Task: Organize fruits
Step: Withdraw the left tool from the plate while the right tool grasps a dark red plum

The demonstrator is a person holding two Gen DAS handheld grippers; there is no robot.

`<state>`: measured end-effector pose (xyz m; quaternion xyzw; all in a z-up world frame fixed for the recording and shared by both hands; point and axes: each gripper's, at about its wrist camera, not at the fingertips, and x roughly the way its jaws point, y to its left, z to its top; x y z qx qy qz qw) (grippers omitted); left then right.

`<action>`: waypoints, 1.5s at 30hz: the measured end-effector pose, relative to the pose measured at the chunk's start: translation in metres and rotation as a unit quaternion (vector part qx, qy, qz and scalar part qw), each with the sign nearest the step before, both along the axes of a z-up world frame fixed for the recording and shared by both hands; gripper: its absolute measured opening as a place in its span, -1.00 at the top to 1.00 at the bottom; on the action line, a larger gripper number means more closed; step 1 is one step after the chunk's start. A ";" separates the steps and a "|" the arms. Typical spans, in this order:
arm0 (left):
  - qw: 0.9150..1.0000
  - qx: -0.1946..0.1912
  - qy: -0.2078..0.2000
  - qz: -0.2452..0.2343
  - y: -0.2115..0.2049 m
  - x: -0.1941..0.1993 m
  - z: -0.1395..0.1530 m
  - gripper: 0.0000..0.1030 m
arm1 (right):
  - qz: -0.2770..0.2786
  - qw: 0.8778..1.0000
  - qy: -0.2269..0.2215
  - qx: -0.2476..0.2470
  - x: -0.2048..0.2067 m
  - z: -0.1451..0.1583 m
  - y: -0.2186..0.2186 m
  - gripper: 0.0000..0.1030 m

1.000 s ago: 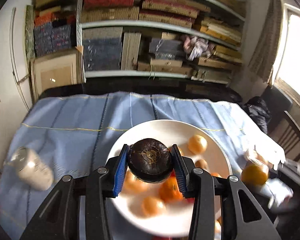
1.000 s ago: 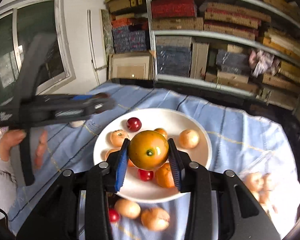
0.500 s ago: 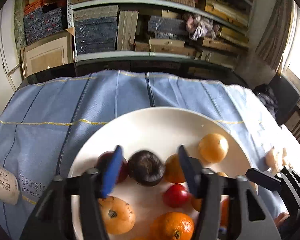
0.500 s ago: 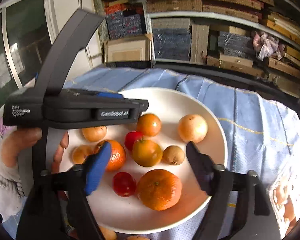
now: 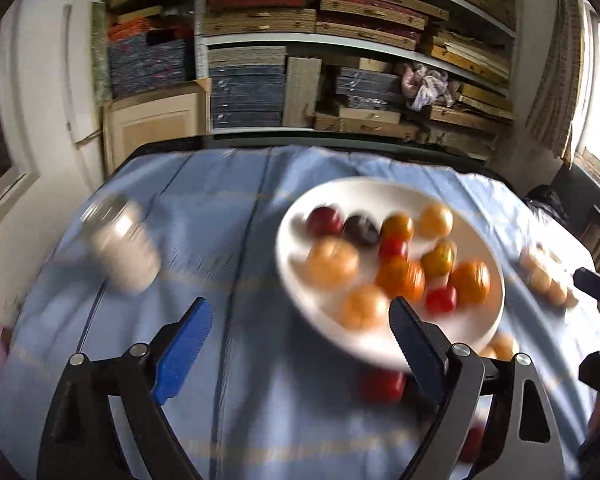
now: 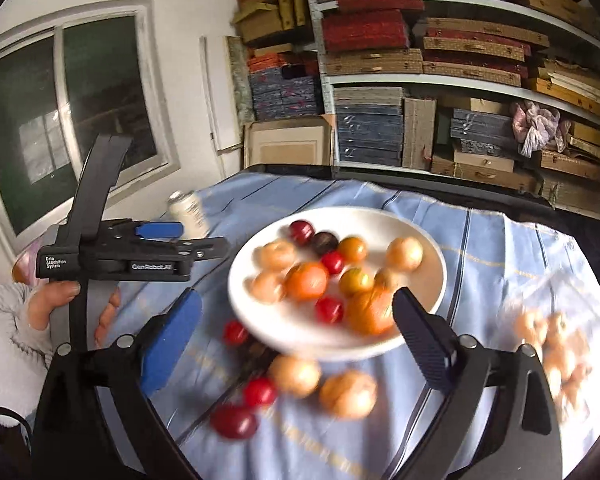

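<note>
Blue striped tablecloth (image 5: 228, 240) covers the table; packed shelves (image 5: 340, 60) of flat boxes behind, window (image 6: 72, 120) on the wall at the left of the right wrist view. White plate (image 6: 428, 248) sits mid-table, heaped with orange, yellow-green, red and one dark fruit (image 6: 324, 242), all motion-blurred. Loose fruits (image 6: 346, 394) lie on the cloth just beside the plate's near rim, reds and tans, maybe five. White jar (image 5: 120, 248) stands well apart from the plate. Left gripper (image 5: 296, 344) fingers wide apart, holding nothing. Right gripper (image 6: 296, 328) likewise spread, empty.
</note>
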<state>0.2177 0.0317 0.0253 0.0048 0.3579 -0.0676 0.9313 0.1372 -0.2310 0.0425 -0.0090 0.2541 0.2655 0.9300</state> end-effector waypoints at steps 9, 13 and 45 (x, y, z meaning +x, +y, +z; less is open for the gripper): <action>0.999 -0.032 -0.007 0.000 0.014 -0.055 -0.031 -0.86 | 0.035 0.996 0.047 -0.064 -0.032 -0.058 0.032 -0.84; 0.999 -0.035 0.010 0.006 0.018 -0.050 -0.039 -0.86 | 0.071 0.994 0.079 -0.031 -0.031 -0.062 0.032 -0.84; 0.999 -0.009 0.025 -0.036 -0.003 -0.052 -0.053 -0.88 | 0.029 0.994 0.110 -0.004 0.001 -0.045 0.006 0.26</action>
